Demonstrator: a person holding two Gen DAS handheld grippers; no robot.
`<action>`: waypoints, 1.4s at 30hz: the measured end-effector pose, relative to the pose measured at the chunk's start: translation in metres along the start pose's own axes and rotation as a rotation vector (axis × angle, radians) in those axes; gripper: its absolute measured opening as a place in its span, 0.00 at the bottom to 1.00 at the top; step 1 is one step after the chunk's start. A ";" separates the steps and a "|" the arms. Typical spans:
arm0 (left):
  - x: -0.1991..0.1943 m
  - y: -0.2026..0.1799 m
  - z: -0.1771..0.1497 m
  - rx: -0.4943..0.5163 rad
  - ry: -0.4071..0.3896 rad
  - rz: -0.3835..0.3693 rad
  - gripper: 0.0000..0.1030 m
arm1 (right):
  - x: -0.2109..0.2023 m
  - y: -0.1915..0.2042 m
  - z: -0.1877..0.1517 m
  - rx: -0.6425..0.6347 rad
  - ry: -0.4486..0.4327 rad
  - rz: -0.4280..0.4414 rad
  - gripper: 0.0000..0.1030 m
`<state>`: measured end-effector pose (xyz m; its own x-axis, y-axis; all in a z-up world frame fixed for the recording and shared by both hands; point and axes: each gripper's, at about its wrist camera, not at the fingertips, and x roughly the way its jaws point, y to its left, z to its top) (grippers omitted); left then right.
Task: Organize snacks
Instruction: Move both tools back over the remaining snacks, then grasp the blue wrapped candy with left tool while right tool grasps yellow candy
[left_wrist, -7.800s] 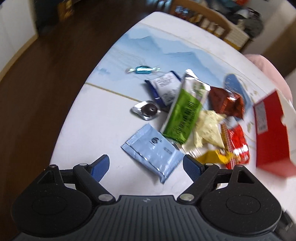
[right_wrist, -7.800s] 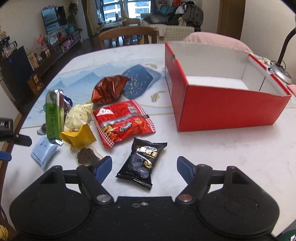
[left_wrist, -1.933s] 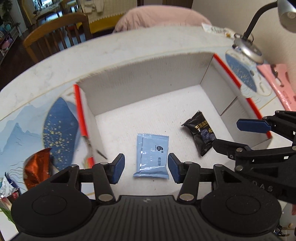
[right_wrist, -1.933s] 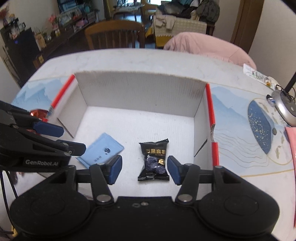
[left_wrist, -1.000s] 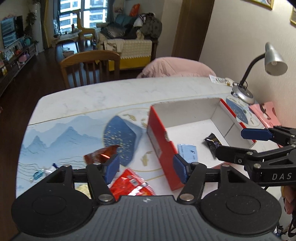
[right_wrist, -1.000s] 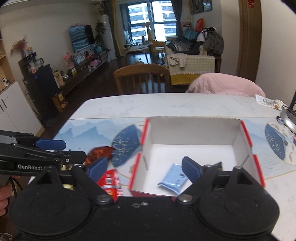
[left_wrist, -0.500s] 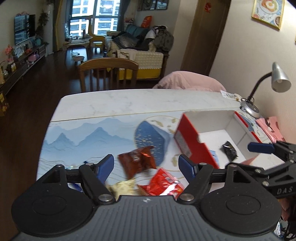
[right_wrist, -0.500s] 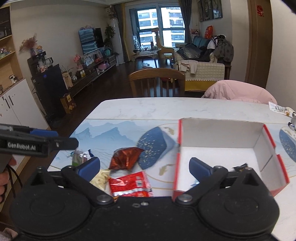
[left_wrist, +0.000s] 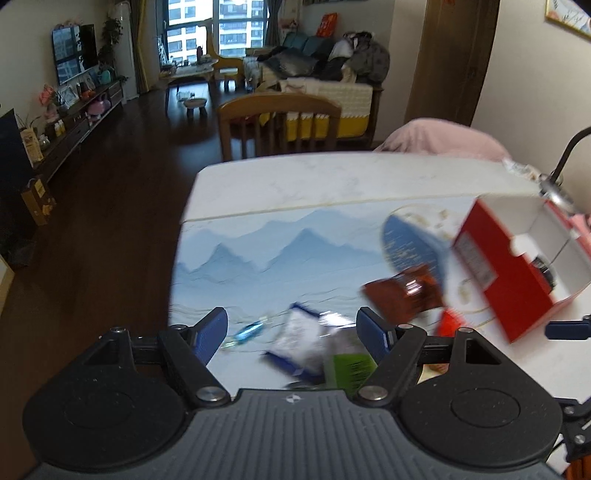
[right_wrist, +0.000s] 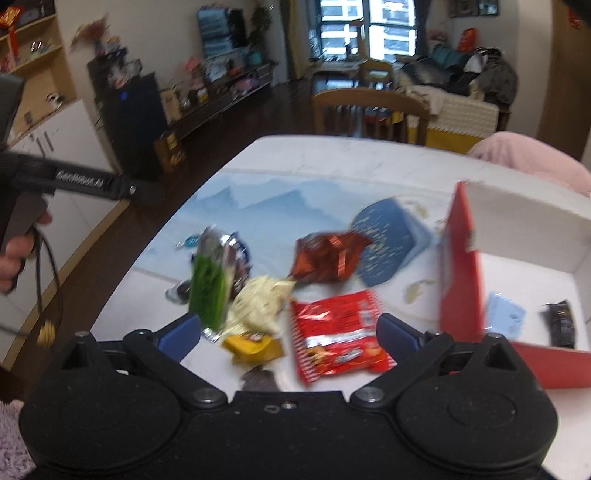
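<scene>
Two hand-held tools hang over a white bench (right_wrist: 332, 155) strewn with snack packets, both views smeared by motion. The right tool (right_wrist: 288, 332) has its blue fingers spread wide with nothing between the pads; its jaws have just been opening. Below it lie a red packet (right_wrist: 336, 339), a pale yellow packet (right_wrist: 258, 302) just to its left, and a small orange-yellow packet (right_wrist: 255, 347) nearest the camera. A tall green packet (right_wrist: 210, 284) lies at the left of the pile, and a shiny red-brown packet (right_wrist: 325, 254) lies farther off.

At right stands a red box (right_wrist: 458, 280), open at the top, white inside. In it lie a light blue sachet (right_wrist: 504, 317) and a black packet (right_wrist: 561, 325), apart from each other.

The left tool (left_wrist: 291, 334) is likewise spread apart and empty, its jaws having just been opening. A blue-and-white packet (left_wrist: 303, 339) and a turquoise wrapped sweet (left_wrist: 247, 330) show between its fingers on the bench below. A person's hand (right_wrist: 14, 254) grips the left tool's handle at the left edge of the right-hand view.
</scene>
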<state>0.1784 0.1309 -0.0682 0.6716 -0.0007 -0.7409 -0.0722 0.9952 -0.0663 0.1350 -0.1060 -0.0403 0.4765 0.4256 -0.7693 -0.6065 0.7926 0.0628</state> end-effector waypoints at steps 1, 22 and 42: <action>0.006 0.007 -0.001 0.010 0.011 -0.001 0.74 | 0.007 0.003 0.000 0.002 0.020 -0.002 0.98; 0.131 0.053 -0.007 0.259 0.222 -0.061 0.74 | 0.074 0.022 -0.014 0.012 0.155 -0.019 0.76; 0.157 0.048 -0.002 0.302 0.259 -0.178 0.39 | 0.085 0.030 -0.013 -0.037 0.144 -0.036 0.51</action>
<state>0.2792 0.1780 -0.1891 0.4440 -0.1610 -0.8815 0.2731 0.9612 -0.0381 0.1490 -0.0512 -0.1117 0.4036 0.3283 -0.8540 -0.6149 0.7885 0.0125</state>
